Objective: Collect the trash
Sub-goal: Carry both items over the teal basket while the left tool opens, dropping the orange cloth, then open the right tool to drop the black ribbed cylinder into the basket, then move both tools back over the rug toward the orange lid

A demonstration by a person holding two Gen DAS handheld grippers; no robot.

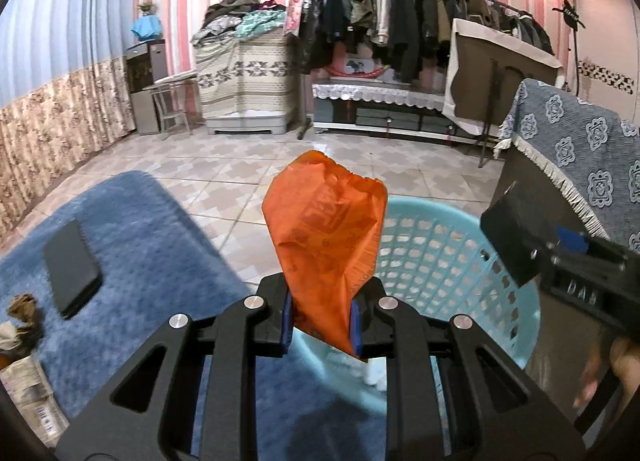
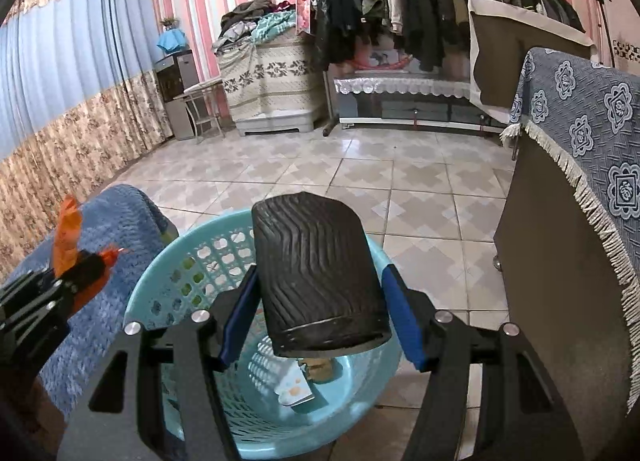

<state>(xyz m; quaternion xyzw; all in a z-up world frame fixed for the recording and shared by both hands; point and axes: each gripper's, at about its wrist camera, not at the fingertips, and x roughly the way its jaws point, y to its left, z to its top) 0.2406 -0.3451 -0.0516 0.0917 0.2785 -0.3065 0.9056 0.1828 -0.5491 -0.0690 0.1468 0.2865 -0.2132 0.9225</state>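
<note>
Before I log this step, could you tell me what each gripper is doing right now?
Left gripper: closed on the orange bag.
Right gripper: holding the black ribbed cup.

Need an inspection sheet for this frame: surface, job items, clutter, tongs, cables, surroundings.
Surface: blue rug on tiled floor.
Job's things: orange bag and black ribbed cup, both above turquoise basket; scraps lie inside it.
Clutter: black phone on the rug; paper wrappers at its edge.
Tongs: left tongs shut on the bag; right tongs hold the cup.
Cables: nothing seen.
Surroundings: clothes rack, covered furniture.
</note>
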